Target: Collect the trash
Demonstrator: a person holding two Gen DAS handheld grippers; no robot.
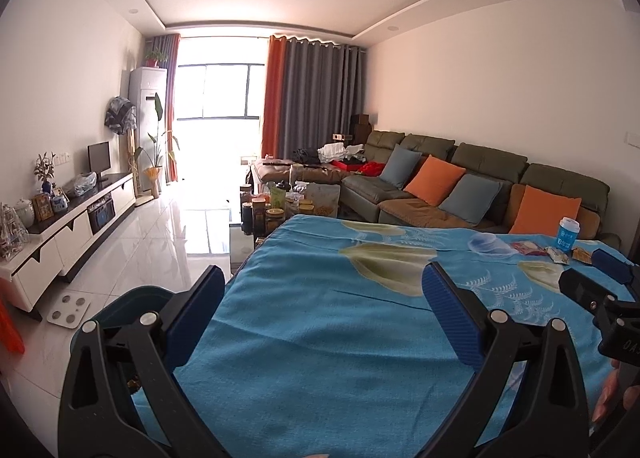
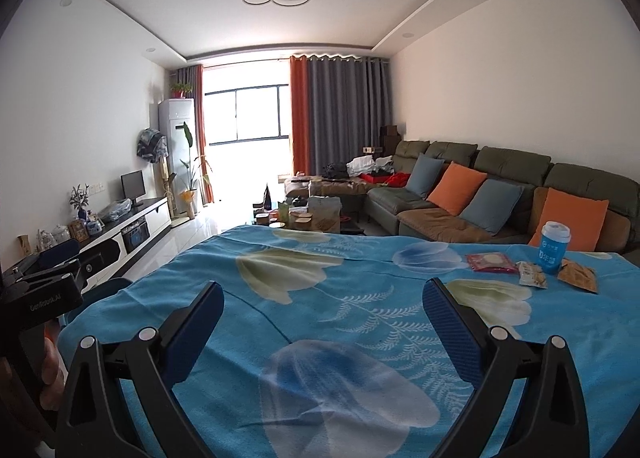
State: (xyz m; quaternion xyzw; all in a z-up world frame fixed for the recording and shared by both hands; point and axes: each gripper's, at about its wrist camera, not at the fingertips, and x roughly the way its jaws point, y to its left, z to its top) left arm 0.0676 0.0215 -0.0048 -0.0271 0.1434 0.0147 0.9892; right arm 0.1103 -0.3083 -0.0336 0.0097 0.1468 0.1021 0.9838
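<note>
Left gripper (image 1: 322, 312) nearest, jaws apart, empty, over blue floral cloth (image 1: 320, 358) near left edge. Right gripper (image 2: 324, 328) likewise apart, empty. Trash at far right corner: red packet (image 2: 491, 262), snack wrappers (image 2: 532, 275), blue cup (image 2: 554, 247). Right gripper nearer.

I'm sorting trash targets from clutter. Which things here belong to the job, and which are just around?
Job:
red and white flat wrapper
pale crumpled snack packet
orange crinkled snack packet
blue paper cup with white lid
dark teal bin

Just around:
orange square cushions
white bathroom scale
</note>
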